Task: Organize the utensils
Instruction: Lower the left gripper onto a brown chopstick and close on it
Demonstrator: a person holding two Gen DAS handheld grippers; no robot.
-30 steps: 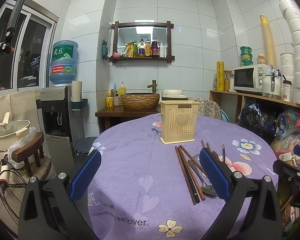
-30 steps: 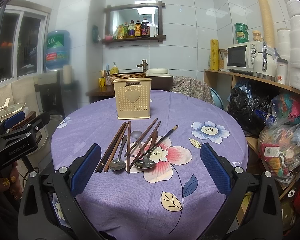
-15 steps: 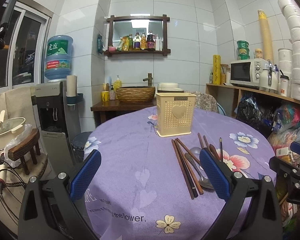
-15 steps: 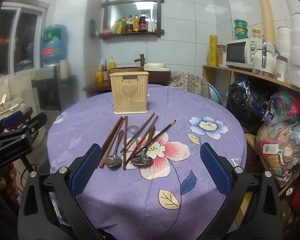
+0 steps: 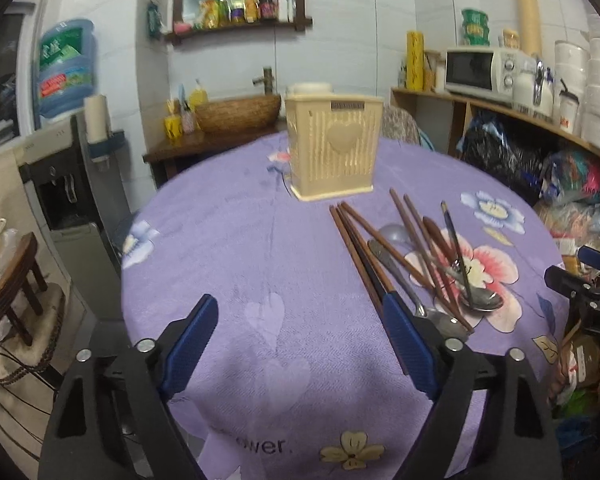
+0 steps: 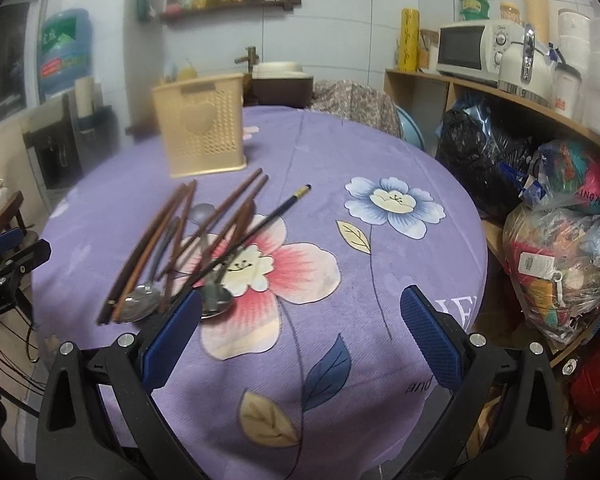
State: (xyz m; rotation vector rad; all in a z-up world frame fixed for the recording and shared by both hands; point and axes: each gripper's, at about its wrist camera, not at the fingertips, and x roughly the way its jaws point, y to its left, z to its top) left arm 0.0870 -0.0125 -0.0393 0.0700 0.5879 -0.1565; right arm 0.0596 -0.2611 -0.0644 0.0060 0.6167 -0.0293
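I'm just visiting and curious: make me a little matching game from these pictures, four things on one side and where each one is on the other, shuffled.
Things:
1. cream utensil holder
2. chopsticks and spoons
3. microwave
4. sauce bottles

Places:
A. on the wall shelf by the mirror
B. lying loose on the purple tablecloth
C. standing upright at the far side of the table
D. on the wooden side shelf

Pairs: 1-C, 2-B, 3-D, 4-A

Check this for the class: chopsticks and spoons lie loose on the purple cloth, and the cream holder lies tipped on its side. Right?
Not quite. The holder stands upright, as the left wrist view shows. The chopsticks and spoons do lie loose on the purple cloth.
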